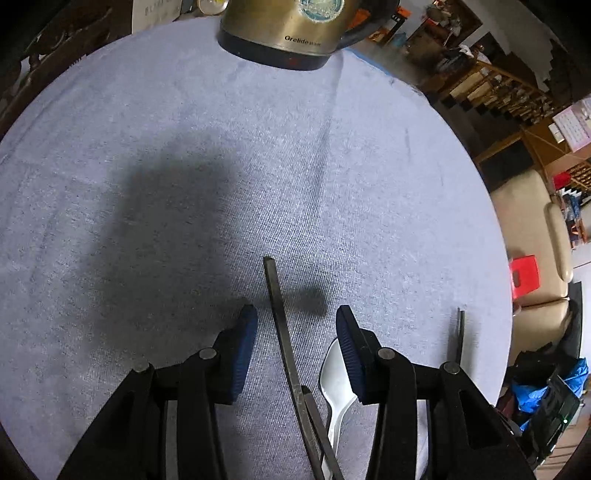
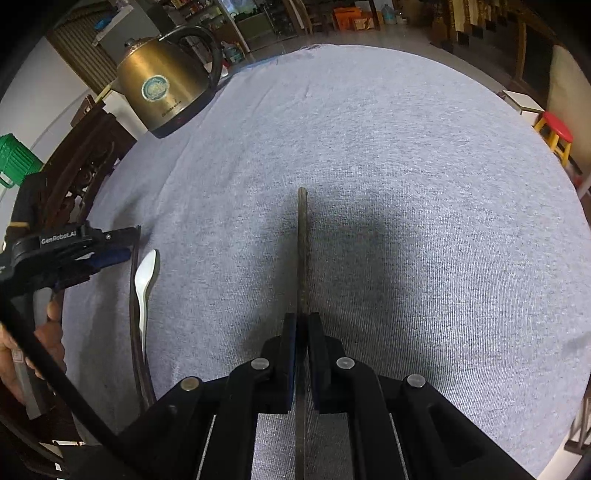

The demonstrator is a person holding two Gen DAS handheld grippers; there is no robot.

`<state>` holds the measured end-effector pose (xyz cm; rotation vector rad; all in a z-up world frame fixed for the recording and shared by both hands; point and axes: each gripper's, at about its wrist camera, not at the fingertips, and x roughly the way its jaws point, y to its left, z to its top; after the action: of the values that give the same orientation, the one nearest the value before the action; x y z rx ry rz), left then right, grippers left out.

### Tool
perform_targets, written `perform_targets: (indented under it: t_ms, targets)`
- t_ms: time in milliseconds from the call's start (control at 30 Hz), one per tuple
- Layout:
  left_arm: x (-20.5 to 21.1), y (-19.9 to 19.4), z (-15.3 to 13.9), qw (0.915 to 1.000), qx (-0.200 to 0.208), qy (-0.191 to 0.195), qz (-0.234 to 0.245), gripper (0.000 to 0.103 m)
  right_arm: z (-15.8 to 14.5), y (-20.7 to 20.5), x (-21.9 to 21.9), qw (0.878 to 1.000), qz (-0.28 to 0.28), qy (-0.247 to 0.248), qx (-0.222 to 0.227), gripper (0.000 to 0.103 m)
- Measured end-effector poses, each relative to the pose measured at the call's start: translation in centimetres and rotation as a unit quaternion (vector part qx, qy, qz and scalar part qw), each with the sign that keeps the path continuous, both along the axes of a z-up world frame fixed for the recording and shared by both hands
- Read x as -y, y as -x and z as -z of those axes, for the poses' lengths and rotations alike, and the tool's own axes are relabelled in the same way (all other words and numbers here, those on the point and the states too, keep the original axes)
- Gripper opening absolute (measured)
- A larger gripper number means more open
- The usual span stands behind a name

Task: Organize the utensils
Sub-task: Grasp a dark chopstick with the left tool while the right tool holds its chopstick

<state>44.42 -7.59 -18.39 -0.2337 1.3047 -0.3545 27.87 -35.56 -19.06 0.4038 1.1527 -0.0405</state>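
My left gripper (image 1: 295, 321) is open above the grey cloth. A dark chopstick (image 1: 280, 325) lies on the cloth between its fingers, crossing a second dark stick lower down. A white spoon (image 1: 338, 384) lies beside it, partly under the right finger. My right gripper (image 2: 302, 325) is shut on another dark chopstick (image 2: 302, 251), which points straight ahead over the cloth. This held chopstick shows at the far right in the left wrist view (image 1: 460, 336). The right wrist view shows the left gripper (image 2: 110, 254) at the left, above the white spoon (image 2: 144, 280) and chopstick (image 2: 136, 314).
A brass electric kettle (image 1: 284, 29) stands at the far edge of the round table (image 1: 147, 147); it also shows in the right wrist view (image 2: 162, 88). A carved wooden chair (image 2: 85, 162) stands at the table's left. A red stool (image 2: 557, 129) stands off to the right.
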Motion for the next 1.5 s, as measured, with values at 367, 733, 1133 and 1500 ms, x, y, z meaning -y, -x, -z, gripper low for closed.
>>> perform_targets:
  t_ms: [367,733,1133,1500]
  targets:
    - [1.7,-1.2,-0.5,0.9944,-0.053,-0.091,-0.005,0.008,-0.2,-2.8,-0.8,0.998,-0.018,0.031,-0.047,0.009]
    - [5.5,-3.1,-0.9,0.9815,-0.089,-0.165,0.040,0.010,-0.3,-7.7,-0.7,0.989,-0.033,0.048,-0.135,0.009]
    - [7.0,-3.5,-1.0,0.9810,-0.065,-0.175,0.052,0.008,-1.0,-10.1,-1.2,0.988,-0.049,0.069,-0.128,0.006]
    - [4.3,0.4,-7.1,0.9891,0.031,-0.133,0.054,0.005,-6.0,-6.6,0.1,0.999,-0.031,0.025,-0.020,0.006]
